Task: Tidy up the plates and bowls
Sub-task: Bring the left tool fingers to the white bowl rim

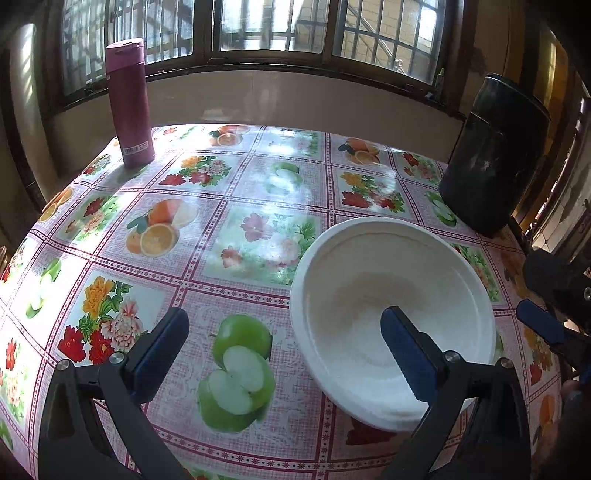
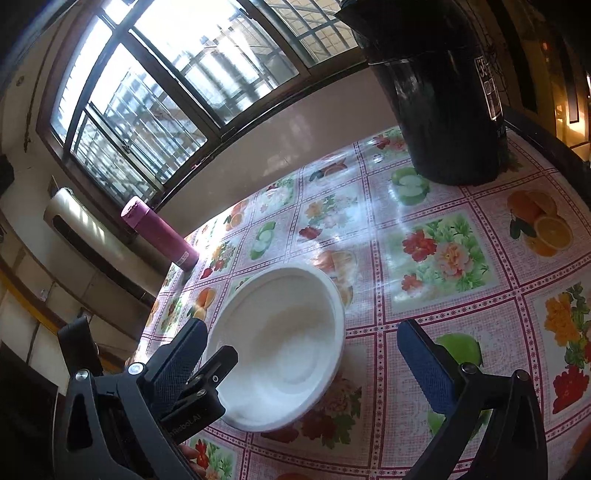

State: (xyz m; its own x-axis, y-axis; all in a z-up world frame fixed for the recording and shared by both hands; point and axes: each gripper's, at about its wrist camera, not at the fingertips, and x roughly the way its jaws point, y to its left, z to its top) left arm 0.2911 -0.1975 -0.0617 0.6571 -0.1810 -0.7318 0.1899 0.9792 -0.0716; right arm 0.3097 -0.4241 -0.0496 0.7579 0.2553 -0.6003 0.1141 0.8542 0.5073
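The left hand-held gripper point(image 1: 284, 338) has its fingers spread wide, one finger over the white bowl point(image 1: 391, 299) (whether it touches is unclear). The right hand-held gripper point(image 2: 301, 350) is also spread, the bowl just ahead between its fingers on the bench point(image 1: 240, 206). Beyond stand a pink bottle point(image 1: 129, 103) and black canister point(image 1: 491, 155).

Daylight pours through the barred, dark-framed window point(image 1: 258, 29), blown out white. Glare streaks the glossy fruit-and-flower patterned tablecloth point(image 1: 258, 206). Fisheye edges bend and darken.
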